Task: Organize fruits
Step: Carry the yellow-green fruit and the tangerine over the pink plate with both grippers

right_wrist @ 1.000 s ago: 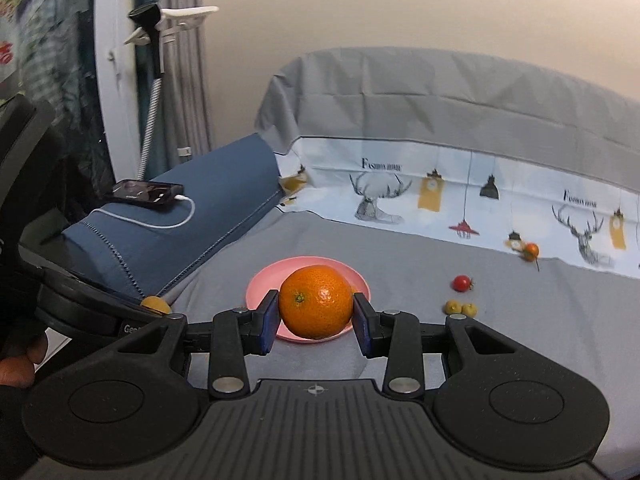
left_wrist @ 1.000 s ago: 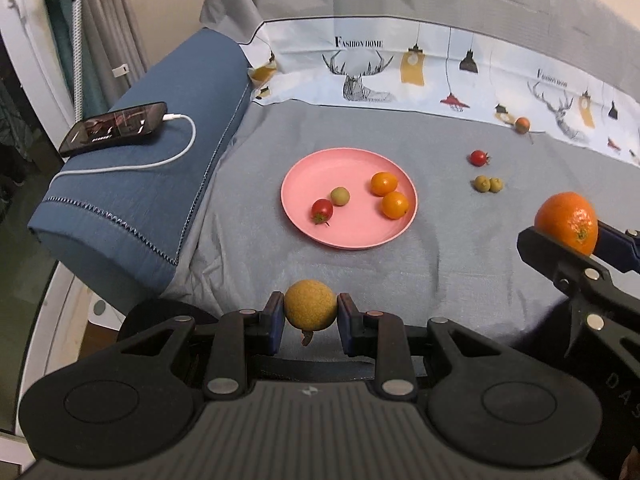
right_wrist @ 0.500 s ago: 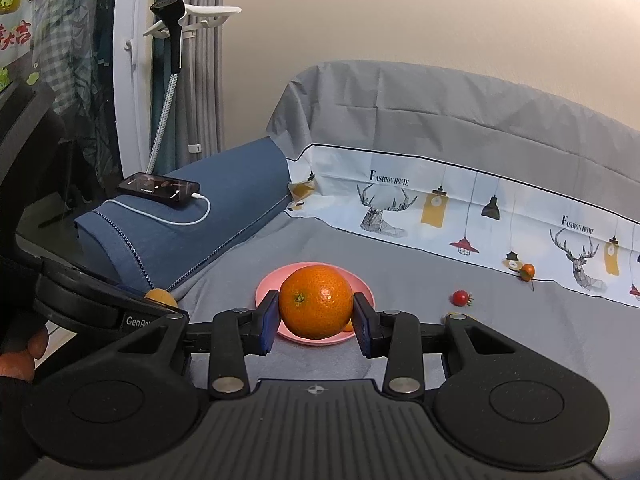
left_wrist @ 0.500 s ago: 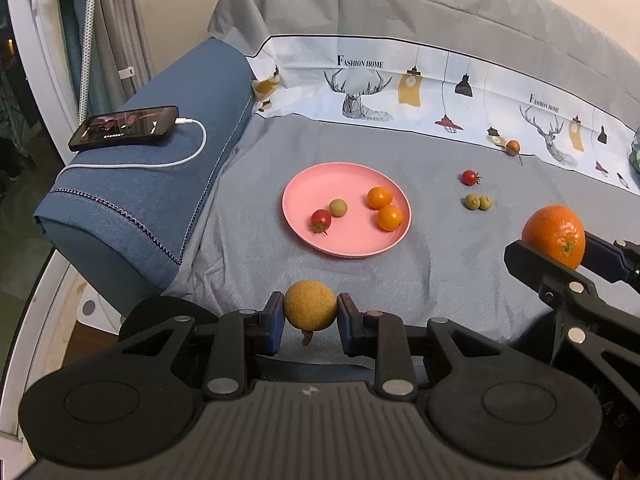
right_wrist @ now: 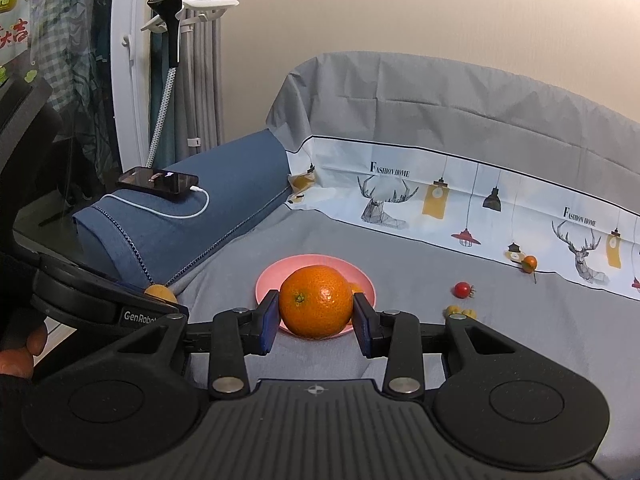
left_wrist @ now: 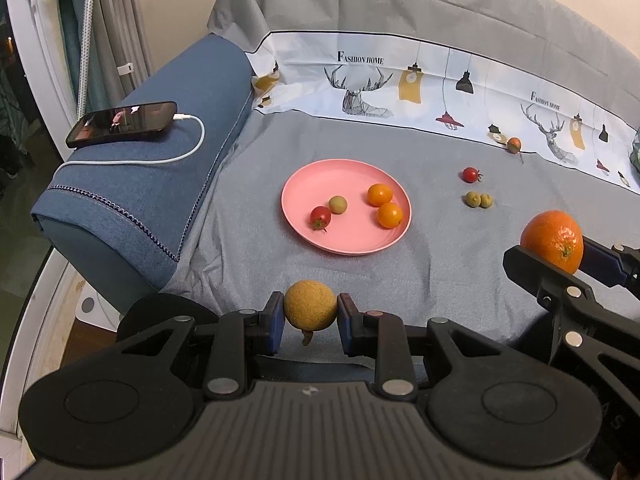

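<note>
Left wrist view:
left gripper (left_wrist: pixel 311 317): clamped on a tan, rough-skinned round fruit (left_wrist: pixel 310 305), held above the near edge of the grey cover (left_wrist: pixel 440 248)
pink plate (left_wrist: pixel 352 242): on the cover ahead; carries a cherry tomato (left_wrist: pixel 320 216), a greenish fruit (left_wrist: pixel 337 204), two small oranges (left_wrist: pixel 384 205)
loose fruit: red tomato (left_wrist: pixel 471 174) and two green fruits (left_wrist: pixel 479 199) right of the plate
phone (left_wrist: pixel 121 123): on the blue cushion, cable plugged in

Right wrist view:
right gripper (right_wrist: pixel 316 318): gripping a mandarin (right_wrist: pixel 315 301), in front of the plate
</note>
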`<state>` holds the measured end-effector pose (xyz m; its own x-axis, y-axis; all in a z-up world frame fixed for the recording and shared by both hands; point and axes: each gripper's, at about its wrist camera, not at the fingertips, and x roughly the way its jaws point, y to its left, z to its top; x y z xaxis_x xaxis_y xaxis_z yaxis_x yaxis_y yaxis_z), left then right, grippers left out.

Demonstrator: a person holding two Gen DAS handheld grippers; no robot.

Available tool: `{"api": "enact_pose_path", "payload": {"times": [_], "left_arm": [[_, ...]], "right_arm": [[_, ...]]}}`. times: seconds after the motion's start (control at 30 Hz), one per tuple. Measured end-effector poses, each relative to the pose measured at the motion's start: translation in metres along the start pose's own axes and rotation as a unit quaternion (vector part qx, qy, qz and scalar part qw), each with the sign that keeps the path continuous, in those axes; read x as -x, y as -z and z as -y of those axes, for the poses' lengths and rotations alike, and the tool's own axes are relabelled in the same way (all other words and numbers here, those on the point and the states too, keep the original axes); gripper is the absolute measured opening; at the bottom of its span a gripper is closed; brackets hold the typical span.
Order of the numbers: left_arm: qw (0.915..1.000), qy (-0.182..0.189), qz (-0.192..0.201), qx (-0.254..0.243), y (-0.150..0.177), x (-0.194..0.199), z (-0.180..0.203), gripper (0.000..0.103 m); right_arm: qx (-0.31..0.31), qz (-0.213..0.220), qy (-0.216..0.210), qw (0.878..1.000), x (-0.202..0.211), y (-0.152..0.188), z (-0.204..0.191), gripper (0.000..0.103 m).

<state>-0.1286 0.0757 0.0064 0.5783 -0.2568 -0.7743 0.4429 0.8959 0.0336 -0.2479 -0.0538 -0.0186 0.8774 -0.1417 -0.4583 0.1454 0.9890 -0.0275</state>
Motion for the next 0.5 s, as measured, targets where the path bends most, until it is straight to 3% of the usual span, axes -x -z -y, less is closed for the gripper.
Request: {"api": "enact_pose_path", "payload": {"times": [0.5], "left_arm": [[1.0,0.001,-0.005,0.002,-0.0002,-0.0053,-0.001,0.031]], "right_arm": [[0.0,-0.009,-0.002,1.0,-0.0051,0.0008,0.0,0.04]]}}
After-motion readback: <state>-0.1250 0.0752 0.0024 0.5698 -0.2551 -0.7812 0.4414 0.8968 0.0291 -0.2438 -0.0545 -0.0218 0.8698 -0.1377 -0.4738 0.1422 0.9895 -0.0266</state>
